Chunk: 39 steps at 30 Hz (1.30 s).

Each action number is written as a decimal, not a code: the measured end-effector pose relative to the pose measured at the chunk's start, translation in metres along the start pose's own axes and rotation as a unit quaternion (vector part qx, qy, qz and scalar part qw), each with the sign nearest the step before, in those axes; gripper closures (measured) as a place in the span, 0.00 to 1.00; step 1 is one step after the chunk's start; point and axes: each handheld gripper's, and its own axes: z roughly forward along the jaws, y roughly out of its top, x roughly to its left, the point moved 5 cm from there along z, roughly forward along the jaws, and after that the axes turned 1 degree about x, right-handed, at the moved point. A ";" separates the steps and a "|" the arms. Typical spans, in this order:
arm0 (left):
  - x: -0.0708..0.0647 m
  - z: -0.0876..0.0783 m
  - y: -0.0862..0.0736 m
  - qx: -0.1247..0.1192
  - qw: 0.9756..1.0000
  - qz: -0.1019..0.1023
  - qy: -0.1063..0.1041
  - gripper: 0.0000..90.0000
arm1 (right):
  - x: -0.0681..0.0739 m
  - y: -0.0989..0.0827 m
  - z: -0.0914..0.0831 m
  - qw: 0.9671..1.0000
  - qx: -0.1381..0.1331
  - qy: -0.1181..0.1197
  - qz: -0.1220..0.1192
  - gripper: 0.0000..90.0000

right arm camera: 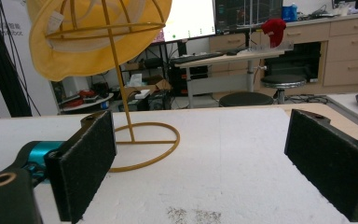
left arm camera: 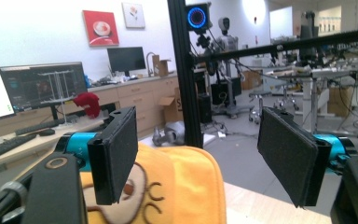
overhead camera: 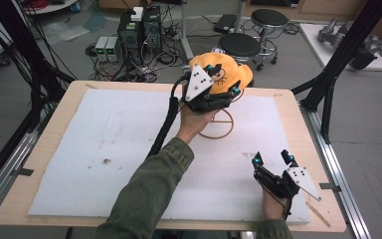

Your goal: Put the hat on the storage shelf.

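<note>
Hat [overhead camera: 226, 74], yellow with a stitched face on it, sits on the wire stand [overhead camera: 220, 124] near the top centre of the high frame, at the far edge of the table [overhead camera: 40, 144]. From the right gripper view the hat [right arm camera: 93, 37] drapes over the stand's domed cage in the upper left, brim hanging free, and the stand's ring base [right arm camera: 144, 144] rests flat on the white pad [right arm camera: 242, 154].

Left gripper [overhead camera: 221, 82] is up at the hat, jaws spread wide (nothing between them). In the left gripper view the hat's crown [left arm camera: 182, 186] fills the lower middle of the frame, below and between the two black pads [left arm camera: 116, 154]; the near pad looks just beside the fabric, but I cannot tell whether it touches.

Right gripper [overhead camera: 273, 160] sits low at the lower right of the high frame, also released, holding nothing, well apart from the stand.

Progress, as I judge it: hat is in place on the stand and no grasp is closed. Either it is seated and the left gripper needs only to clear, or a lift-off is about to start and everything remains: close on the crown, raise it off the cage. Open jaws fit both readings; the pictures do not settle which.
</note>
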 end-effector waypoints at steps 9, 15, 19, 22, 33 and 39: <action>0.022 -0.038 0.017 -0.019 1.000 -0.004 0.013 0.32 | 0.000 -0.001 0.000 1.000 0.002 0.000 0.003 0.09; 0.036 -0.060 0.022 -0.029 0.999 -0.021 0.019 0.31 | 0.001 -0.001 0.000 1.000 0.002 0.000 -0.001 0.09; 0.041 -0.072 0.024 -0.031 0.999 -0.016 0.024 0.31 | 0.002 -0.001 0.001 1.000 0.004 0.001 -0.003 0.09; 0.044 -0.080 0.024 -0.030 0.999 -0.013 0.028 0.31 | 0.002 -0.001 0.001 1.000 0.005 0.002 -0.003 0.09; 0.056 -0.114 0.017 -0.023 0.999 -0.010 0.033 0.30 | 0.002 -0.001 0.000 1.000 0.006 0.005 -0.003 0.09; 0.066 -0.140 0.012 -0.021 0.998 -0.010 0.051 0.29 | 0.002 -0.001 0.001 1.000 0.006 0.005 -0.007 0.09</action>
